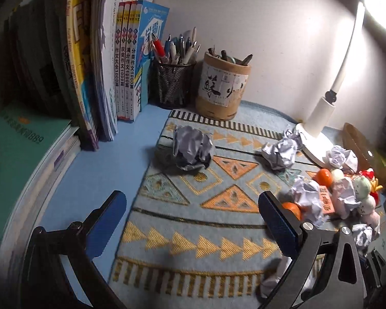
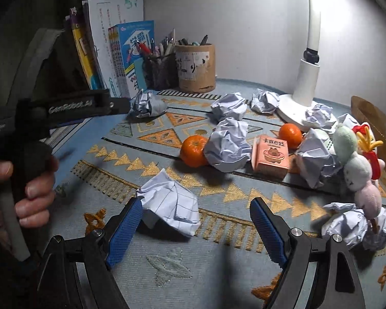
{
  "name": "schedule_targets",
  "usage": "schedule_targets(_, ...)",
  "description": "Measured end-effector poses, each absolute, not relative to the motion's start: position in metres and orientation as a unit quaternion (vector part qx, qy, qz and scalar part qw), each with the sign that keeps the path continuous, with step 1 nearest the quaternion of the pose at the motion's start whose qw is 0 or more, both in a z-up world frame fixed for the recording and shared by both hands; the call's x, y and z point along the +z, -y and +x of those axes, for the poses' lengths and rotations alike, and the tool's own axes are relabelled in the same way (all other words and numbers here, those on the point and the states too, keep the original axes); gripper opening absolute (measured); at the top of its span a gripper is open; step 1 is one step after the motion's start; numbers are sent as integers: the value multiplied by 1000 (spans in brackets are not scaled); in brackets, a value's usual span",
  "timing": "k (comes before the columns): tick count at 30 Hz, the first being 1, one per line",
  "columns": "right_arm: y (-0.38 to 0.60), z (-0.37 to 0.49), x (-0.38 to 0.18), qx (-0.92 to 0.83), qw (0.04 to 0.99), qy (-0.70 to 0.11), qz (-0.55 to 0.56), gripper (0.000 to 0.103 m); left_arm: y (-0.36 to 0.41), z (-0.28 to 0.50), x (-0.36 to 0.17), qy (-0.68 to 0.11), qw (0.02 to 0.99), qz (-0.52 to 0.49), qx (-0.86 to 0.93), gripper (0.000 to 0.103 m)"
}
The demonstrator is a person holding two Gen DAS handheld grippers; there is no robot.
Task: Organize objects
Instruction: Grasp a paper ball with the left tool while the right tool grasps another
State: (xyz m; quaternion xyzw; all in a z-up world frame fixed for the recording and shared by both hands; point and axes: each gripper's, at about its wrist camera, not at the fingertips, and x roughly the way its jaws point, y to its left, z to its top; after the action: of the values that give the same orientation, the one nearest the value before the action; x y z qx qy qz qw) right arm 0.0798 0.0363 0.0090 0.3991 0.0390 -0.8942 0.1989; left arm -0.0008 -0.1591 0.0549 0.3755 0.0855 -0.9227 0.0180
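Several crumpled paper balls lie on a patterned mat (image 2: 218, 270). My right gripper (image 2: 195, 213) is open, low over the mat, with one paper ball (image 2: 171, 203) between its blue fingers, nearer the left one. Two oranges (image 2: 193, 150) (image 2: 290, 132), a pink carton (image 2: 270, 157) and a plush skewer toy (image 2: 357, 164) sit behind it. My left gripper (image 1: 193, 211) is open and empty above the mat; a paper ball (image 1: 193, 148) lies ahead of it. The left gripper's body also shows in the right wrist view (image 2: 72, 108), held by a hand.
Upright books (image 1: 100, 59), a mesh pen cup (image 1: 172, 82) and a bamboo pen holder (image 1: 222, 87) stand along the back wall. A white desk lamp (image 1: 319, 128) stands at the right with a wooden object (image 2: 378, 128) behind it. A green book (image 1: 20, 152) lies flat at left.
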Motion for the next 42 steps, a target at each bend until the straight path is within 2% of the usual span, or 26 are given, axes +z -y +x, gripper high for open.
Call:
schedule_targets(9,-22,54,-8,-868,208,-25,450,85,162,-72,27,-64,33,402,-913,102)
schedule_targets(11,-21,52,-9,-867,206,-30,453,84,161,-80,25,-66,35,400,-913,98)
schedule_targets(12,-21,53,-8,-867,208,-32,451,83,159,-82,25,-65,34,401,-913,94)
schedule_targets(14,-18,53,-7,-866,220,-33,447,69,156,-86,21,-62,29,407,-911,67)
schedule_targets(15,-17,54,-7,-865,227,-33,446,66,156,-87,18,-64,22,412,-909,60)
schedule_targets(16,-16,54,-7,-864,231,-33,446,60,155,-87,17,-66,15,414,-908,47)
schedule_targets(17,-16,55,-7,-865,231,-35,444,60,153,-85,19,-62,14,411,-910,44)
schedule_targets(20,-20,54,-5,-864,242,-21,441,57,143,-78,26,-30,21,398,-917,41)
schedule_targets(23,-40,59,6,-872,256,24,416,57,136,-65,38,-35,13,391,-920,41)
schedule_targets(28,-83,71,38,-898,232,45,372,57,118,-38,73,-67,-12,361,-930,41)
schedule_targets(37,-213,88,97,-941,98,100,307,57,-3,-25,121,-45,-110,342,-932,41)
schedule_targets(40,-283,92,122,-947,63,165,269,57,-56,-36,129,-48,-149,364,-918,41)
schedule_targets(42,-324,89,136,-952,15,173,254,57,-95,-46,134,-36,-172,369,-913,41)
